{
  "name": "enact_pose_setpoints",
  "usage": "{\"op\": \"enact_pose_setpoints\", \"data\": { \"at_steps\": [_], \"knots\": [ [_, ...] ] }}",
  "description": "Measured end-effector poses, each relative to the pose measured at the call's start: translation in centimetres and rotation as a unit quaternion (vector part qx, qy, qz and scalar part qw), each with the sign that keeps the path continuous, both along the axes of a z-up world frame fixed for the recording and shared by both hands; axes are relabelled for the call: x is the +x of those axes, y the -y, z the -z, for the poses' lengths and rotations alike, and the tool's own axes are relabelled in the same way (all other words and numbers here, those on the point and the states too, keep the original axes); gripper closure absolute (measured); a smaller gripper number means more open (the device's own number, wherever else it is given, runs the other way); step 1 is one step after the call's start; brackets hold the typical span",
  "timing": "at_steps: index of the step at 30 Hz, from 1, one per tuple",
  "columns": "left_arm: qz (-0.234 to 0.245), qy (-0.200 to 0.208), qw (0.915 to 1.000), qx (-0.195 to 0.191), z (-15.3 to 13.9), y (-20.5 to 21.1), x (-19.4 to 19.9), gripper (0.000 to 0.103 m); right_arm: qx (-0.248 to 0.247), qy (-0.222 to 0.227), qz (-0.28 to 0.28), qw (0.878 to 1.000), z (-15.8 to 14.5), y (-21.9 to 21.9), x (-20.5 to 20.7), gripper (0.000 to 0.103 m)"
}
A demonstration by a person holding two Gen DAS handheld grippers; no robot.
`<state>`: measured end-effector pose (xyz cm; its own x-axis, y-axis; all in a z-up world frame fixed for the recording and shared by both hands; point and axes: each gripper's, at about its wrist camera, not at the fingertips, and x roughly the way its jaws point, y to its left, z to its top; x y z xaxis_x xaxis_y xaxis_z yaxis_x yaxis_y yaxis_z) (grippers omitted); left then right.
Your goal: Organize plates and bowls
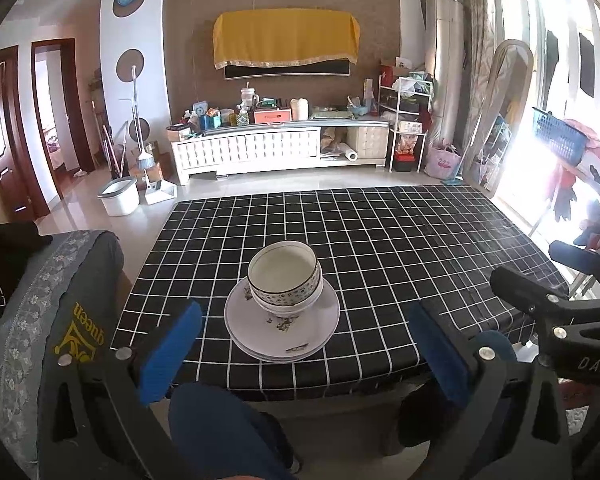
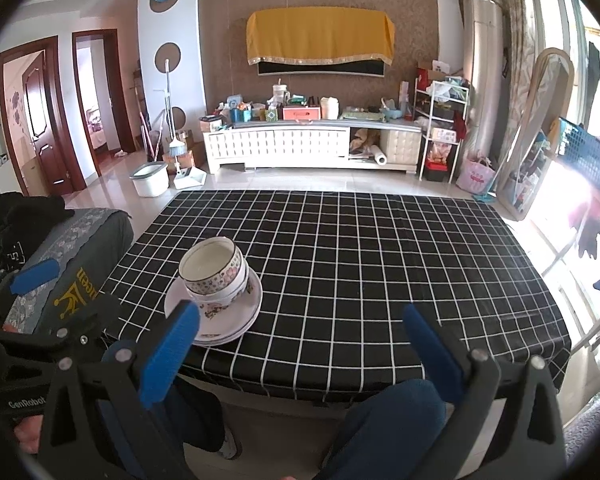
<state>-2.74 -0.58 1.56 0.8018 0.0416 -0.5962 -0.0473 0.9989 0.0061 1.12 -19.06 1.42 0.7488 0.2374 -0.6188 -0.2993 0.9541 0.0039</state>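
Bowls (image 1: pixel 285 276) beyond spread left gripper (image 1: pixel 306 344)

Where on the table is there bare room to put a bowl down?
The checked tablecloth is bare behind the stacked bowls and plates and all to their right, up to the window-side edge. Only the near left corner, around the stack, is occupied.

Wore dark blue trousers (image 1: pixel 220 432) — both knees visible below. Carried a left tool (image 1: pixel 304 344) and a right tool (image 2: pixel 300 344), each framed in black plastic with triangular cut-outs and silver round-headed screws (image 1: pixel 123 354). Bore bright blue rectangular pads (image 1: pixel 168 352) on the fingers. Showed white lettering — "DAS" and "GenRobot" — on the black bodies.
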Motion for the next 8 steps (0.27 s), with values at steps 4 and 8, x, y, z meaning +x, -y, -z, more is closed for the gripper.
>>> {"op": "enact_pose_setpoints", "data": {
  "at_steps": [4,8],
  "knots": [
    [0.001,-0.001,1.0000,0.000,0.04,0.13,-0.18,0.000,-0.002,-0.003,-0.001,1.000,0.18,-0.01,0.00,0.000],
    [0.004,-0.002,1.0000,-0.002,0.03,0.29,-0.30,0.000,-0.004,-0.006,0.000,1.000,0.27,0.02,0.09,0.000]
  ]
}}
